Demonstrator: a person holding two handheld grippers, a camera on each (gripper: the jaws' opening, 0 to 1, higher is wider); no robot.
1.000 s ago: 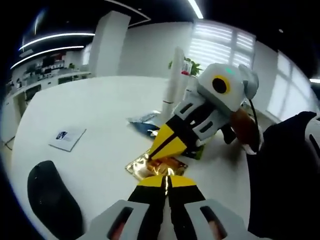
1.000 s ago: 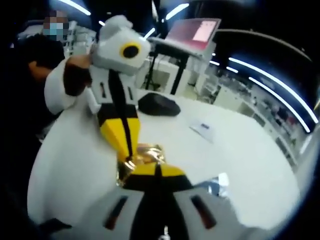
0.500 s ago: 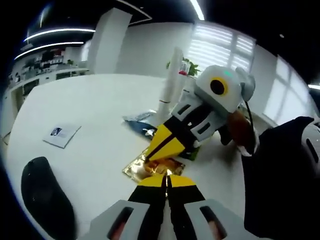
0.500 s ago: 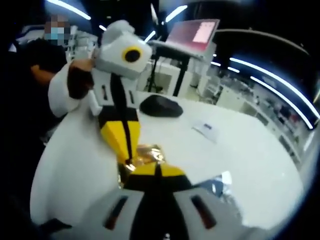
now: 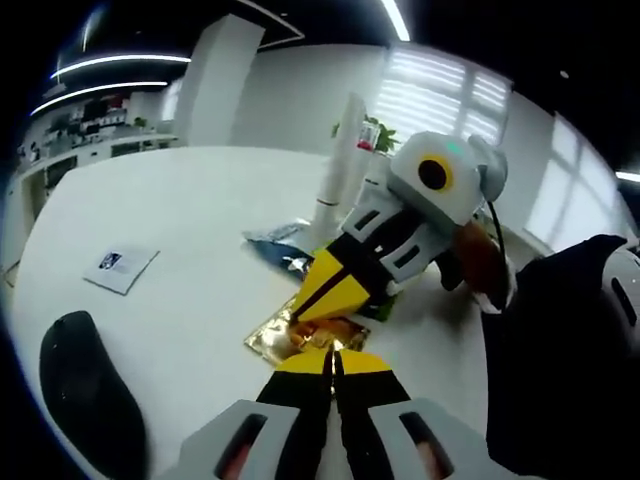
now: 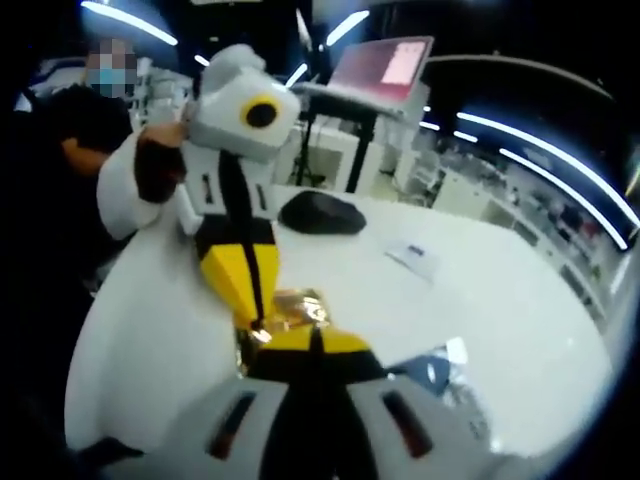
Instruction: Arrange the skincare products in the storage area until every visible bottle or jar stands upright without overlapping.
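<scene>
A crinkled gold foil packet (image 5: 300, 336) lies low over the white table (image 5: 200, 210), held from two sides. My left gripper (image 5: 333, 353) is shut on its near edge, jaws pressed together. My right gripper (image 5: 302, 314) reaches in from the right, its yellow tips pinched on the packet's far edge. In the right gripper view the same gold packet (image 6: 292, 308) sits just past my right gripper (image 6: 312, 336), and my left gripper (image 6: 254, 318) comes down onto it from the upper left. A tall white tube (image 5: 341, 150) stands upright behind.
Blue sachets (image 5: 283, 248) lie flat past the packet, and a green item (image 5: 386, 306) sits under the right gripper. A black oval pad (image 5: 86, 388) and a white card (image 5: 121, 268) lie to the left. A laptop on a stand (image 6: 386, 64) and a person's sleeve (image 6: 130, 180) are close by.
</scene>
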